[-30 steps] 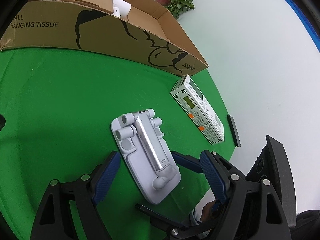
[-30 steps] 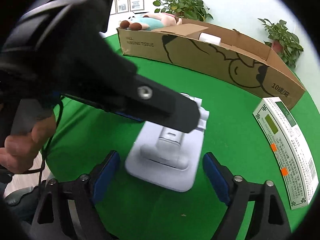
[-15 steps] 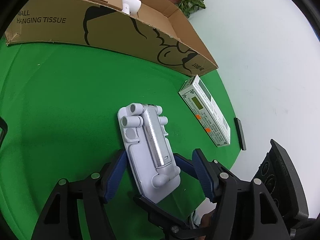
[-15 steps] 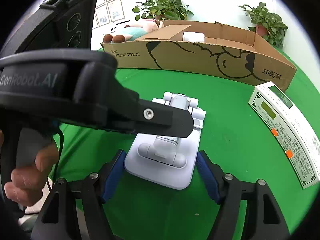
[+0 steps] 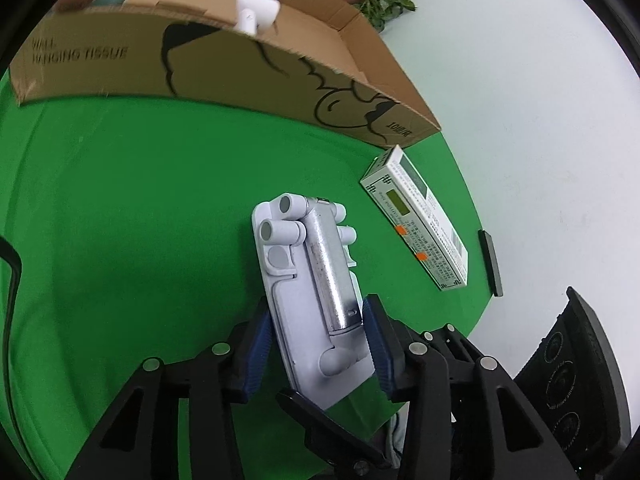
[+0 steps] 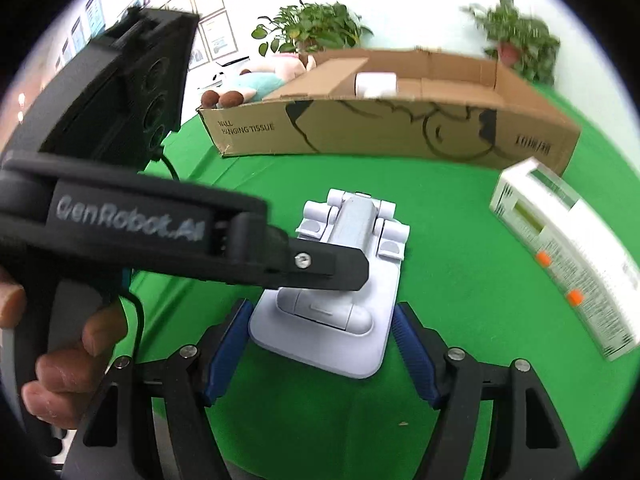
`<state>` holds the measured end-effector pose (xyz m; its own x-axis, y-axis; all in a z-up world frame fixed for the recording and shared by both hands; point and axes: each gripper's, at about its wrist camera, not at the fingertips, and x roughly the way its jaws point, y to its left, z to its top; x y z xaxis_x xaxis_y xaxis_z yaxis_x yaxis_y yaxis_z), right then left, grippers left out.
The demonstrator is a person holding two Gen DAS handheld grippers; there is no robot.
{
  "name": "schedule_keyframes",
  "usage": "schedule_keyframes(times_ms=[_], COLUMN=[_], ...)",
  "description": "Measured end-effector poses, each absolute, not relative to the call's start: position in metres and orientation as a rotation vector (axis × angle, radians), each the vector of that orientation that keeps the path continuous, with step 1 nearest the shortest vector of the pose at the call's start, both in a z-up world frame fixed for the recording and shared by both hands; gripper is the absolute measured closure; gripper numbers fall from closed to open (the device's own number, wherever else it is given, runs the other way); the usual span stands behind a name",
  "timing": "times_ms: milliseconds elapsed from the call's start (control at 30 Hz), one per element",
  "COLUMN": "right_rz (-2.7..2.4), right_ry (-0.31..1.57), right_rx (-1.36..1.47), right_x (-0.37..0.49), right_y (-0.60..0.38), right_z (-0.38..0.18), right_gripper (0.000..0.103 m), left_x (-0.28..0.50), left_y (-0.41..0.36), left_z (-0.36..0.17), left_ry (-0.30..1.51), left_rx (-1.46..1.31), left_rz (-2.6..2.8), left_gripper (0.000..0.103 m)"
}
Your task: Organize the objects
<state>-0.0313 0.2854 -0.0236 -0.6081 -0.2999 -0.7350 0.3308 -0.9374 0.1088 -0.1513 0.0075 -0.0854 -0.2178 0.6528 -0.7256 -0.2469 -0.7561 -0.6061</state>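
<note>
Green tabletop (image 5: 120, 208); box (image 6: 360, 128) reads "HANGING TISSUE"; left gripper (image 5: 320, 348) clamps stand (image 5: 316, 280); right gripper (image 6: 320, 344) straddles it.

Bright, even room light is washing both fisheye views, leaving only faint shadows on the green tabletop (image 5: 120, 200). The cardboard box (image 6: 400, 128) and potted plants (image 6: 516, 40) are smearing with motion blur in the right wrist view — the left is staying sharper. Straight edges are bowing near the dark circular rims.
</note>
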Motion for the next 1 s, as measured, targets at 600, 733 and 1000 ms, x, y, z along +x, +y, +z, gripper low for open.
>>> schedule_keyframes(times_ms=[600, 733, 1000], right_rz=[-2.763, -2.784, -2.844], right_ry=[0.191, 0.201, 0.215], right_rx=[0.837, 0.789, 0.680], right_x=[-0.048, -0.060, -0.083], right_y=[0.282, 0.287, 0.291], right_z=[0.027, 0.039, 0.073], right_gripper=[0.033, 0.033, 0.033], left_x=[-0.156, -0.163, -0.183], left_y=[0.036, 0.039, 0.045], left_z=[0.013, 0.034, 0.082], left_ry=[-0.299, -0.278, -0.239], left_rx=[-1.215, -1.170, -1.065], left_rz=[2.122, 2.134, 2.152], left_gripper=[0.062, 0.062, 0.062])
